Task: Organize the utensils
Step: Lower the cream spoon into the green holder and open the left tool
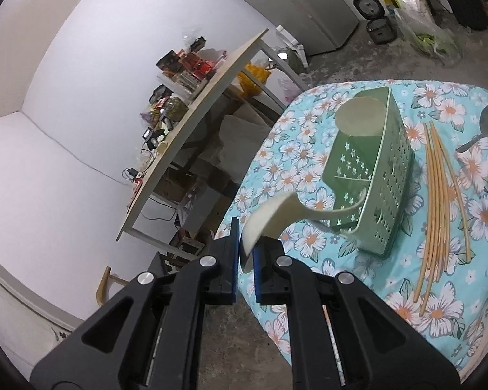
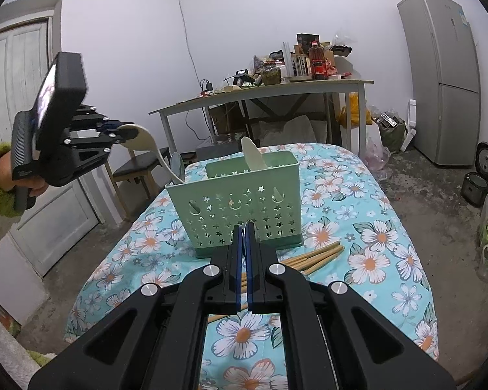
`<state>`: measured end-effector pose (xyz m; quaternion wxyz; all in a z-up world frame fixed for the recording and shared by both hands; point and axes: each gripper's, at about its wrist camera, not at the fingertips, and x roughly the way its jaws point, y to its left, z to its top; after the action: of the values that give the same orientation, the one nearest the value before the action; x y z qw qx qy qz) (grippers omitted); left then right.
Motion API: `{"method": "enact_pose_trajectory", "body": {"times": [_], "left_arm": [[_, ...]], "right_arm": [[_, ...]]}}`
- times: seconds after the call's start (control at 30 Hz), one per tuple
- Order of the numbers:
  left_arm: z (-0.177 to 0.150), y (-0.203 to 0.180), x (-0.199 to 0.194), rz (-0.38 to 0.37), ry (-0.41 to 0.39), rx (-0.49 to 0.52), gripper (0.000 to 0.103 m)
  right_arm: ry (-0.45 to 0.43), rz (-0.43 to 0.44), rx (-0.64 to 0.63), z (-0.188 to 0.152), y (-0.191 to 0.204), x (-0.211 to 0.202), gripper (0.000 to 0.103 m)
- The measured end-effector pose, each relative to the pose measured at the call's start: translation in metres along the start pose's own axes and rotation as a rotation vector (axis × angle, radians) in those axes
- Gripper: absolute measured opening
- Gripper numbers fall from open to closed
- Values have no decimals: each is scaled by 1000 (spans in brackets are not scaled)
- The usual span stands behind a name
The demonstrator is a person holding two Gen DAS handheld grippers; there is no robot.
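My left gripper (image 1: 246, 239) is shut on the bowl of a cream spoon (image 1: 270, 217). The spoon's handle reaches down into the near end of a green perforated caddy (image 1: 371, 169) standing on the floral tablecloth. In the right wrist view the left gripper (image 2: 127, 131) hangs left of the caddy (image 2: 234, 208) with the cream spoon (image 2: 151, 144) curving into it. A second cream spoon (image 2: 253, 159) stands in the caddy's far compartment. Several bamboo chopsticks (image 1: 436, 201) lie beside the caddy. My right gripper (image 2: 245, 227) hovers over the chopsticks (image 2: 315, 256), shut on a thin metal spoon (image 1: 486, 126) seen edge-on.
The round table (image 2: 390, 260) wears a blue floral cloth. Behind it stand a cluttered wooden table (image 2: 276, 92), a grey fridge (image 2: 442, 74) and a rice cooker (image 2: 478, 182) on the floor. At the left are a chair (image 2: 136, 165), a door (image 2: 19, 74), and a green-sleeved hand (image 2: 3, 175).
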<state>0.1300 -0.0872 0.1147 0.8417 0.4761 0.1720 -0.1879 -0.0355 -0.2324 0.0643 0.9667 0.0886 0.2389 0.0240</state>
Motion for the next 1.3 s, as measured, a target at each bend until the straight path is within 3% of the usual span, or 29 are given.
{"method": "enact_pose_trajectory", "body": {"times": [0.17, 0.27, 0.3, 0.57, 0.83, 1.0, 1.3], "left_arm": [[11, -3, 6, -31, -16, -30, 14], [14, 1, 4, -51, -33, -86, 34], [14, 2, 3, -60, -44, -106, 37], [7, 18, -7, -131, -105, -275, 44], [-30, 38, -5, -197, -123, -513, 46], [-61, 33, 3, -250, -113, -662, 52], [-101, 6, 27, -328, -54, -773, 53]], "right_arm": [[2, 1, 9, -1, -1, 1, 2], [7, 0, 14, -2, -2, 2, 2], [8, 0, 15, -2, -3, 3, 2], [11, 0, 27, -2, -5, 4, 2], [-17, -10, 28, 8, -8, 0, 2], [-67, 10, 37, 35, -17, -7, 2], [-165, 138, 88, 106, -35, -7, 2]]}}
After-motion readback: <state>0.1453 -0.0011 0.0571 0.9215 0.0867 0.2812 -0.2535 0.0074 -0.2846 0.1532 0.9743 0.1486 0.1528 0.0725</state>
